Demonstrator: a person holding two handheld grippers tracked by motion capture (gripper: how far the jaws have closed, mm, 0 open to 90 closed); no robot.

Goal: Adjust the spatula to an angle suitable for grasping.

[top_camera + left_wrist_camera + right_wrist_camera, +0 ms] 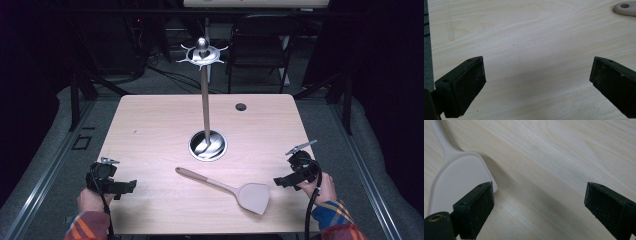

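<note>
A pale pink spatula (227,189) lies flat on the wooden table (150,125), its blade toward the near right and its handle toward the middle. Behind it stands a metal utensil stand (205,100) with a round base and a ring of hooks on top. My left gripper (131,186) hovers at the near left, open, with bare wood between its jaws; the spatula's handle end (625,7) shows far off. My right gripper (278,182) is open just right of the spatula's blade (459,182), which lies beside its left jaw. Nothing is held.
A small round hole (241,106) sits near the table's far edge. A dark folding chair (260,50) stands beyond the table. The table's edge (429,50) runs close along my left gripper's side.
</note>
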